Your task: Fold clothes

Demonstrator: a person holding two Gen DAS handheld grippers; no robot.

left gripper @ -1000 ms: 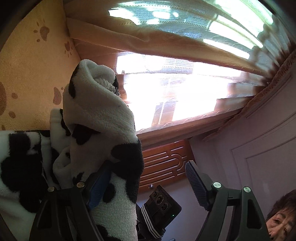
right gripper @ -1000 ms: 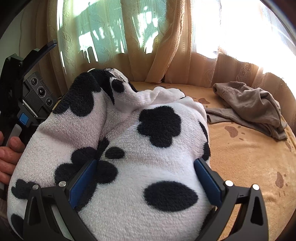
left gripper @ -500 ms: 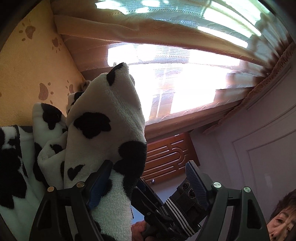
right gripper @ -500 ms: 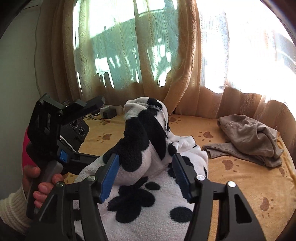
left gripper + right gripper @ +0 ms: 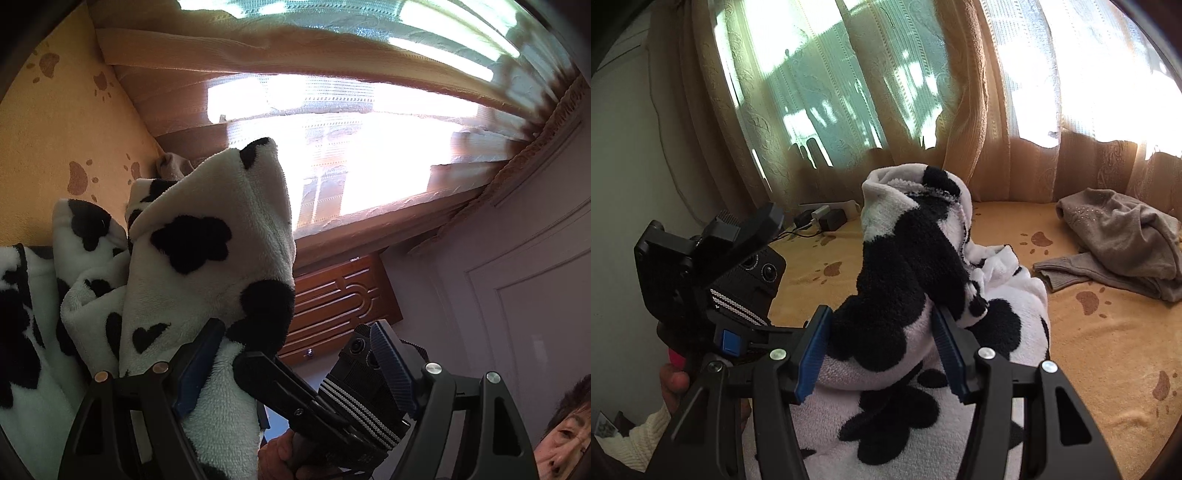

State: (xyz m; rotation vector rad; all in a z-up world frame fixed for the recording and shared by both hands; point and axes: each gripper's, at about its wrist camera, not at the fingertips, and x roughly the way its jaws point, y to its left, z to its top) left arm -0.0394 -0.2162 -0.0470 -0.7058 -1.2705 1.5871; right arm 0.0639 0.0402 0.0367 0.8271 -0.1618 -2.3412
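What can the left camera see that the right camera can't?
Only the left wrist view shows the person's face, the carved wooden panel under the window and the grey wall panelling. Only the right wrist view shows the power strip with plugs and most of the paw-print blanket, with the whole grey garment lying on it. Both show the cow-print fleece, the curtains and the other gripper: the left view sees the right gripper, the right view sees the left gripper.
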